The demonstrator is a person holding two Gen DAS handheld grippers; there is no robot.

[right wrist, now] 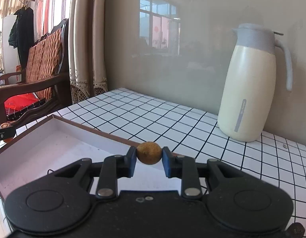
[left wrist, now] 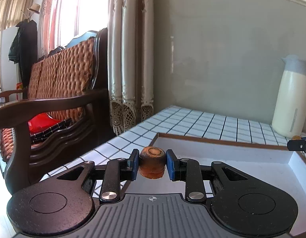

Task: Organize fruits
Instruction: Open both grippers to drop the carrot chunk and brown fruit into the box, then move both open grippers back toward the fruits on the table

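Note:
My left gripper (left wrist: 152, 164) is shut on a brown-orange carrot piece (left wrist: 152, 161), its cut end facing the camera, held above the near left part of a shallow white tray (left wrist: 222, 152) with a brown rim. My right gripper (right wrist: 149, 154) is shut on a small round yellow-brown fruit (right wrist: 149, 153), held above the tray's (right wrist: 53, 144) right rim. The right gripper's tip with its fruit shows at the right edge of the left wrist view (left wrist: 297, 143). The left gripper's tip shows at the left edge of the right wrist view (right wrist: 3, 133).
The tray lies on a white tiled table (right wrist: 172, 123) against a grey wall. A cream thermos jug (right wrist: 250, 83) stands at the back right; it also shows in the left wrist view (left wrist: 290, 97). A dark wooden sofa (left wrist: 53, 103) and curtains (left wrist: 129, 59) stand left of the table.

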